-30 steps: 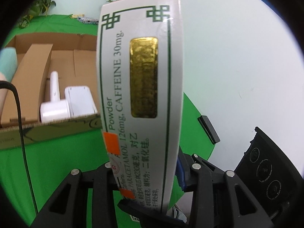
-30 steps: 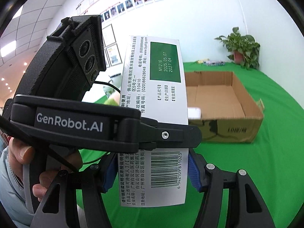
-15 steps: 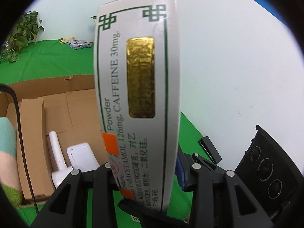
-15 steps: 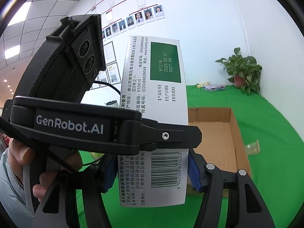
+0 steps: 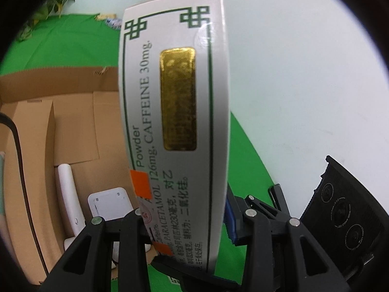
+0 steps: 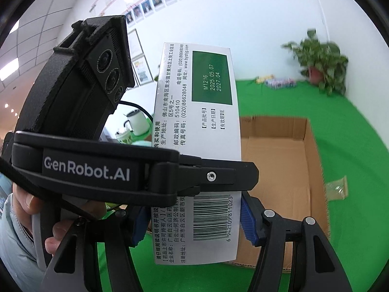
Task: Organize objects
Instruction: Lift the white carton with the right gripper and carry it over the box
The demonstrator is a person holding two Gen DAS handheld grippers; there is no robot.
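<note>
Both grippers are clenched on one flat white medicine carton (image 5: 175, 126): the left gripper (image 5: 187, 221) across its narrow faces, the right gripper (image 6: 194, 221) across its barcode face. The carton is held in the air above the open brown cardboard box (image 6: 287, 160), at 3 o'clock in the right view. A white handled device (image 5: 73, 199) already lies inside. Judged part done: the carton remains unplaced.
</note>
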